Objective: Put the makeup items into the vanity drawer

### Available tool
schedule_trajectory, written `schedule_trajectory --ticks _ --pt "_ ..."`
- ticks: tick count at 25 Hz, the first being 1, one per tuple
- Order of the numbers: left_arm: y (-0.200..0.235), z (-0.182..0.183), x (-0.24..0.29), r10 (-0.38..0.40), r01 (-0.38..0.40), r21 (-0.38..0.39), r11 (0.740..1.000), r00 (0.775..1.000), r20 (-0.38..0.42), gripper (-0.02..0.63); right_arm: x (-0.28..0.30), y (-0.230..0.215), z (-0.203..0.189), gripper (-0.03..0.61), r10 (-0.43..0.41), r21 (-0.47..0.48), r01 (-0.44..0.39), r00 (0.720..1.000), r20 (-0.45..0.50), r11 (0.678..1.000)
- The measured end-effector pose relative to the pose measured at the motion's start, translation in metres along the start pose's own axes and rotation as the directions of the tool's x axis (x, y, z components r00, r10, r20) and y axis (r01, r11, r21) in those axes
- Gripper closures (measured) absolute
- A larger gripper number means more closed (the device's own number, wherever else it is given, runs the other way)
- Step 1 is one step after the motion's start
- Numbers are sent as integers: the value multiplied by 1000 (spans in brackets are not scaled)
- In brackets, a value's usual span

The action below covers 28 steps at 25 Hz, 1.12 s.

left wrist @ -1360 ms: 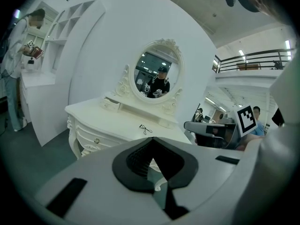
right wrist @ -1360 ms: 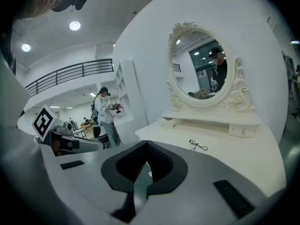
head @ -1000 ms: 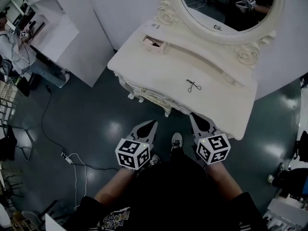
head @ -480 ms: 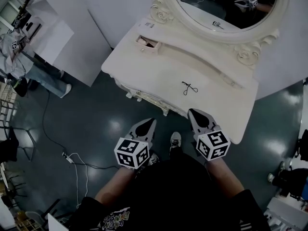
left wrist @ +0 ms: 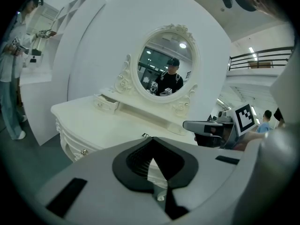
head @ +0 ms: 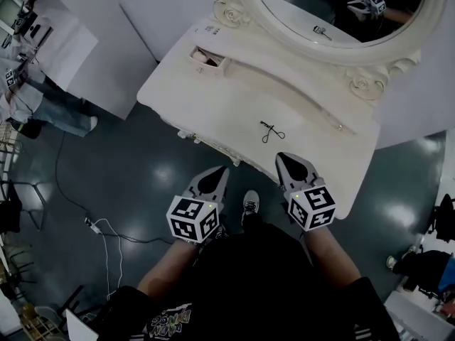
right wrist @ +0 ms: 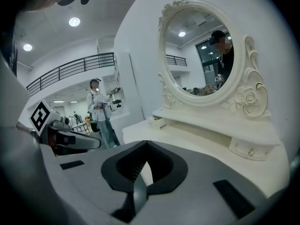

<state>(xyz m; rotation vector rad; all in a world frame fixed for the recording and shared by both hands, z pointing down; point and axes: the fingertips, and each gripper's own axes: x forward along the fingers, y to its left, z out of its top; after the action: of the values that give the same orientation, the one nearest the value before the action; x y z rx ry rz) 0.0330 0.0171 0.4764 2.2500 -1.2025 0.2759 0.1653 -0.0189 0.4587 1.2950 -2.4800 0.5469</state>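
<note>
A black eyelash curler [head: 269,131] lies on the white vanity top [head: 213,98], also seen as a small dark shape [left wrist: 145,135] in the left gripper view. A small drawer [head: 206,57] stands pulled open at the vanity's back left [left wrist: 107,103] [right wrist: 158,122]. My left gripper [head: 220,171] is shut and empty, over the floor just short of the vanity's front edge [left wrist: 153,140]. My right gripper [head: 283,159] is shut and empty too, with its tip at the front edge, below the curler [right wrist: 146,142].
An oval mirror [head: 334,6] in a carved frame rises behind the vanity. A second small drawer [right wrist: 248,149] at the back right is closed. A white partition [head: 92,55] stands left, with a person [head: 28,98] beside it. A cable [head: 99,229] runs across the dark floor.
Both grippers have moved forward toward the vanity, still shut. The vanity has slid left and nearer in the head view. The curler has not moved on the top.
</note>
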Motion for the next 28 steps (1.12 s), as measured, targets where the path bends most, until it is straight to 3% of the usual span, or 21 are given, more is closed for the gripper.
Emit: schedule_trajectory --ticks 11,28 --pt "4 0 39 27 -27 -6 1000 998 -51 614 41 -42 -13 549 44 -5 -44 997 -69 999" --pt "1 28 49 69 -69 43 997 998 -4 614 78 -49 -20 546 106 -94 -120 984 -144 988"
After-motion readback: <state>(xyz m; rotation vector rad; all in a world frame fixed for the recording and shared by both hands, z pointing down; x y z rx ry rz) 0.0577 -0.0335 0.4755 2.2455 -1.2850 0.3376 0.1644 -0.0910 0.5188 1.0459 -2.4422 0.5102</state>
